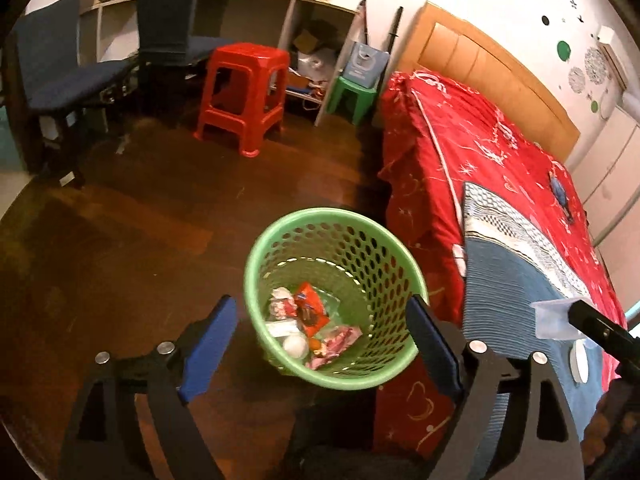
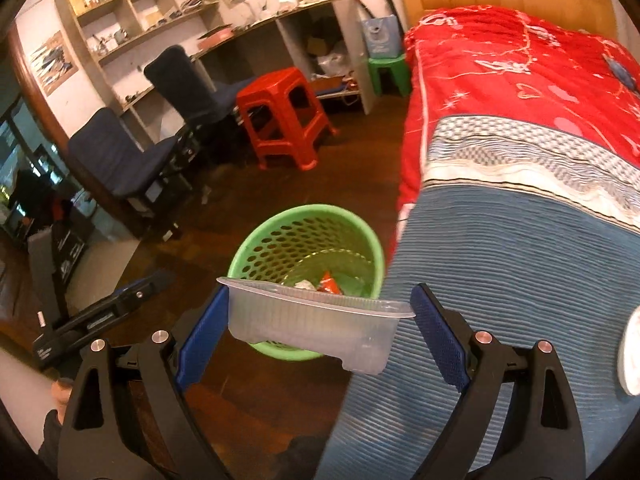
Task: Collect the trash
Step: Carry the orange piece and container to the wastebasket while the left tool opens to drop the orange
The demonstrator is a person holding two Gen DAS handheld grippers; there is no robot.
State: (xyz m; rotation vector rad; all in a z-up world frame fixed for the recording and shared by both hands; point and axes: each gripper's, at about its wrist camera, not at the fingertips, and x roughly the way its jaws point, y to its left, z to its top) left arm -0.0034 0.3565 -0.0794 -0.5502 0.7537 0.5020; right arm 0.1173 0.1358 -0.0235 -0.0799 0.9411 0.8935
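Observation:
A green perforated basket [image 1: 360, 248] stands on the dark wood floor beside the bed and holds several wrappers and a white round piece [image 1: 295, 347]. My left gripper [image 1: 322, 346] is open and empty, just above the basket's near rim. My right gripper [image 2: 316, 328] is shut on a clear plastic tray [image 2: 312, 320], held by its ends above the floor, just short of the basket [image 2: 280, 232]. The tray also shows at the right edge of the left wrist view [image 1: 554, 318].
A bed with a red quilt [image 1: 480, 152] and a blue striped blanket [image 2: 500, 272] fills the right side. A white round lid [image 1: 579, 362] lies on the blanket. A red stool [image 1: 244, 92], a green stool [image 1: 352, 96] and two dark chairs [image 1: 60, 64] stand farther back.

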